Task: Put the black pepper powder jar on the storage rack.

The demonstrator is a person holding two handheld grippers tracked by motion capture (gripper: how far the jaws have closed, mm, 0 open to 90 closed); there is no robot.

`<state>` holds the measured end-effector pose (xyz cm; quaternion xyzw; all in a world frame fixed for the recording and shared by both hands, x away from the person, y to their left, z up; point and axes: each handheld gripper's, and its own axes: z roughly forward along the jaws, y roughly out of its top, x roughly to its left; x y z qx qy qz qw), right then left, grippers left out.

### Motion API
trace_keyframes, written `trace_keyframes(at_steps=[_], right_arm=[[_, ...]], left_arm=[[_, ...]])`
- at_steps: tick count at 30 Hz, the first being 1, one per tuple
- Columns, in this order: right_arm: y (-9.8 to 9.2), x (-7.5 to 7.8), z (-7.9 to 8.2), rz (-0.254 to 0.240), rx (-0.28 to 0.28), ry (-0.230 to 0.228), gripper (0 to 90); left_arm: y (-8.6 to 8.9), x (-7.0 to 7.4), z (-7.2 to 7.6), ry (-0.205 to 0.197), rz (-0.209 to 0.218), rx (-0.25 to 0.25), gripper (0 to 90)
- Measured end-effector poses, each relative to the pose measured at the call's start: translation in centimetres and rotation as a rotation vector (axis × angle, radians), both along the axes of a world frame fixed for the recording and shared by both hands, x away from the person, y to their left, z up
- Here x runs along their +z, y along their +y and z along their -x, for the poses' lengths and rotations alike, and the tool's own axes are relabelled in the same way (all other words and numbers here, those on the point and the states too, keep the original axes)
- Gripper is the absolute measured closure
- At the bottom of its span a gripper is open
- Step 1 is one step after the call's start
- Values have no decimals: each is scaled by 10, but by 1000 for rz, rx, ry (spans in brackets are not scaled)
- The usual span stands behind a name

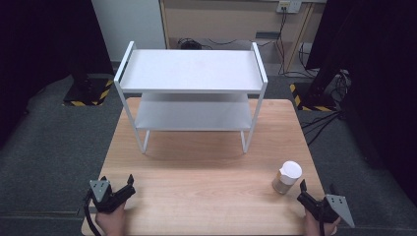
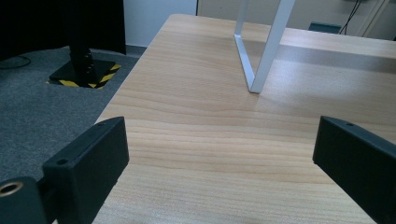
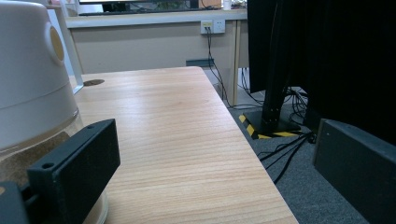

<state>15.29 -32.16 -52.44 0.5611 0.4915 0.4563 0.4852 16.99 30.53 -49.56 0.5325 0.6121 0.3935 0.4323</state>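
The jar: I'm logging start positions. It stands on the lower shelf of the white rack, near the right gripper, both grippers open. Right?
Not quite. The jar stands on the table, not on the white rack; the high view shows it at the near right corner. It is near the right gripper, and both that and the left gripper are open.

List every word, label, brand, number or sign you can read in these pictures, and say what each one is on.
None can be read.
The jar with the white lid carries no legible label in the high view or the right gripper view.
The white shelf rack, the table and both grippers bear no print.
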Motion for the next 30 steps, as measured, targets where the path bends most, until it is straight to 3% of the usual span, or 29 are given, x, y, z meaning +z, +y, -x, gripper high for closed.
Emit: trace_keyframes(at_steps=[16, 18, 20, 26, 30], right_arm=[[0, 0, 0, 0, 2, -1, 9], [-2, -2, 1, -37, -11, -18, 9], [-3, -3, 2, -43, -12, -24, 9], [0, -2, 1, -5, -6, -14, 5], [-1, -2, 2, -13, 0, -19, 4]], left_arm=[[0, 0, -1, 1, 2, 4, 32], [0, 0, -1, -2, 7, 8, 32], [0, 0, -1, -3, 7, 8, 32], [0, 0, -1, 0, 8, 7, 32], [1, 0, 0, -4, 7, 5, 32]])
